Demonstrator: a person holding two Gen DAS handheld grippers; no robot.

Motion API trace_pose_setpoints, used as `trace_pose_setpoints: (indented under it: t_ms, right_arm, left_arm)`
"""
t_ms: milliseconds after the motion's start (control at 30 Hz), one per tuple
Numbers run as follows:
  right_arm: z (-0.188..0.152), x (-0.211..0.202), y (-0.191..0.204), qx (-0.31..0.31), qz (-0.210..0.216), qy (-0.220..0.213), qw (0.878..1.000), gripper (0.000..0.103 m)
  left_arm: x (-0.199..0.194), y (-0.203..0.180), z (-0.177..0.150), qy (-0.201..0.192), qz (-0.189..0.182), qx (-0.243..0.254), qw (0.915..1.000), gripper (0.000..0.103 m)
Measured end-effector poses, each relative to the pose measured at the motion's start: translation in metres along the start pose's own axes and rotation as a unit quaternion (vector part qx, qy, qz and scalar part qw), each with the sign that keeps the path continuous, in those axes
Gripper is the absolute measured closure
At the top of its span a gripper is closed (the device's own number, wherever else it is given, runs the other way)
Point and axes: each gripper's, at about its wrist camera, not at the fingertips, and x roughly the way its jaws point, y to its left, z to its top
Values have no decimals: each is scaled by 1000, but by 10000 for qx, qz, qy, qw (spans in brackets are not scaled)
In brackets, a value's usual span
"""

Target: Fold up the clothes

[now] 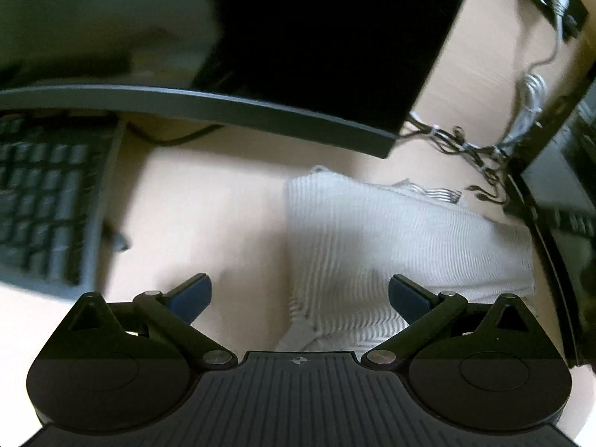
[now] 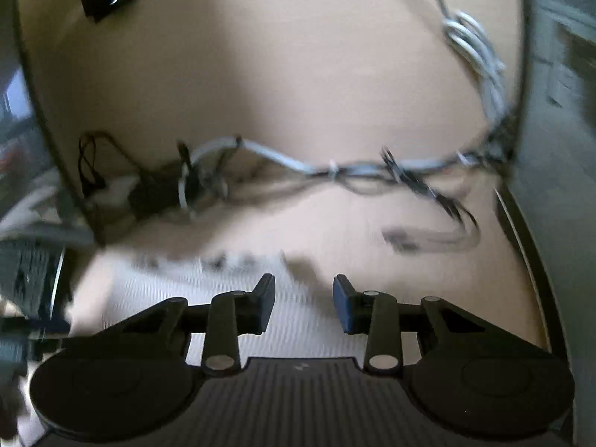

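Left wrist view looks down on a pale wooden desk [image 1: 208,201] where a white ribbed garment [image 1: 391,238] lies in a folded block, flat on the surface, below a black monitor [image 1: 327,37] and right of a dark keyboard [image 1: 48,193]. The left gripper [image 1: 300,294] hangs above the garment's near edge with its jaws spread wide and nothing between them. In the right wrist view the right gripper [image 2: 303,307] hovers over the same white ribbed garment [image 2: 223,279], jaws partly apart, pads clear of the cloth and holding nothing. A bundle of cables [image 2: 335,171] runs across the desk beyond it, blurred
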Motion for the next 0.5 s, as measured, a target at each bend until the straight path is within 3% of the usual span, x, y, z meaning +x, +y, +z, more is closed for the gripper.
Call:
trace_pose_setpoints:
  t_ms: [167, 200, 267, 300, 367, 500]
  right_arm:
    - [10, 70, 0, 123, 203, 463, 9986, 68]
    - [8, 79, 1, 70, 231, 540, 9982, 72]
    - [4, 78, 8, -70, 268, 551, 9981, 95]
    - [2, 77, 12, -140, 286, 556, 9979, 95]
    - [0, 61, 19, -268, 359, 436, 9980, 97]
    - [-5, -33, 35, -280, 808, -59, 9963, 98]
  left_arm:
    - [-35, 14, -7, -172, -2, -319, 9993, 0]
    - [-42, 18, -10, -216, 23, -383, 9990, 0]
    - [-53, 30, -13, -263, 44, -493, 9984, 0]
    - [-56, 36, -15, -282, 20, -554, 9981, 0]
    - [-59, 47, -16, -270, -184, -711, 9969, 0]
    - [-69, 66, -12, -331, -738, -923, 9924, 0]
